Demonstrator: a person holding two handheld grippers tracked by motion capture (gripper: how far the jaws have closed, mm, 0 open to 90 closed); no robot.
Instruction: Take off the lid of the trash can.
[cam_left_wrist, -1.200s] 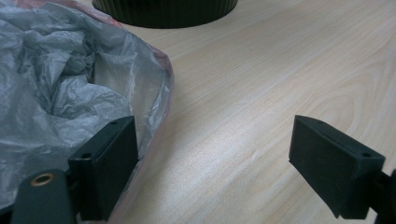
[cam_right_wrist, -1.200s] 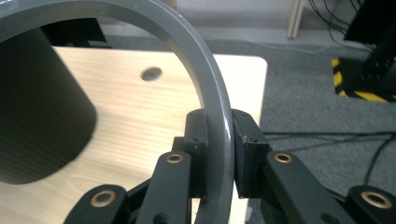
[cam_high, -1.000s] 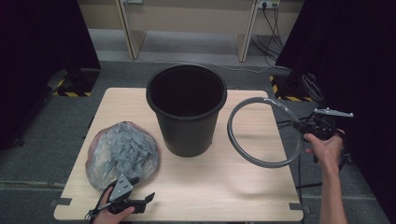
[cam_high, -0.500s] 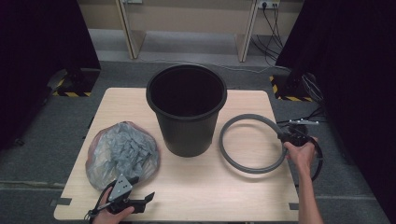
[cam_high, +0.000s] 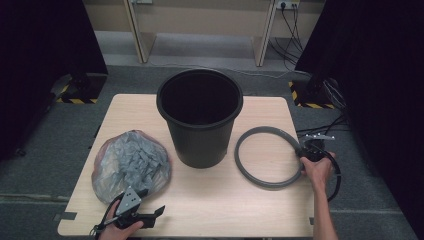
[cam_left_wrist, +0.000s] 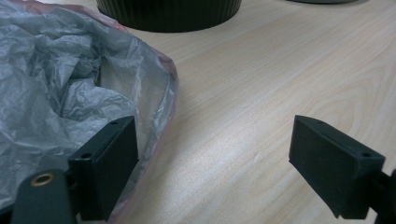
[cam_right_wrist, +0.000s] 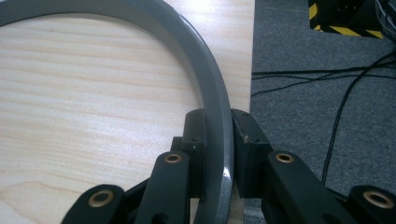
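Note:
A black bucket (cam_high: 200, 117) stands upright in the middle of the wooden table (cam_high: 210, 200). To its right a grey ring (cam_high: 260, 172) lies flat on the table. My right gripper (cam_high: 306, 151) is shut on the ring's right side, and in the right gripper view both jaws squeeze the grey ring (cam_right_wrist: 196, 60). A crumpled grey plastic bag (cam_high: 131, 162) lies left of the bucket. My left gripper (cam_high: 145, 212) rests open at the front edge, just below the bag. In the left gripper view the plastic bag (cam_left_wrist: 56, 93) touches the left jaw and nothing sits between the jaws.
The table's right edge (cam_right_wrist: 252, 56) runs close beside the held ring, with grey carpet and black cables (cam_right_wrist: 336, 79) past it. Yellow-black striped feet (cam_high: 310, 97) stand on the floor behind the table. Bare wood (cam_high: 225, 205) lies in front of the bucket.
The right gripper has lowered the grey ring from a raised, tilted hold down flat onto the table right of the bucket. The left gripper has not moved.

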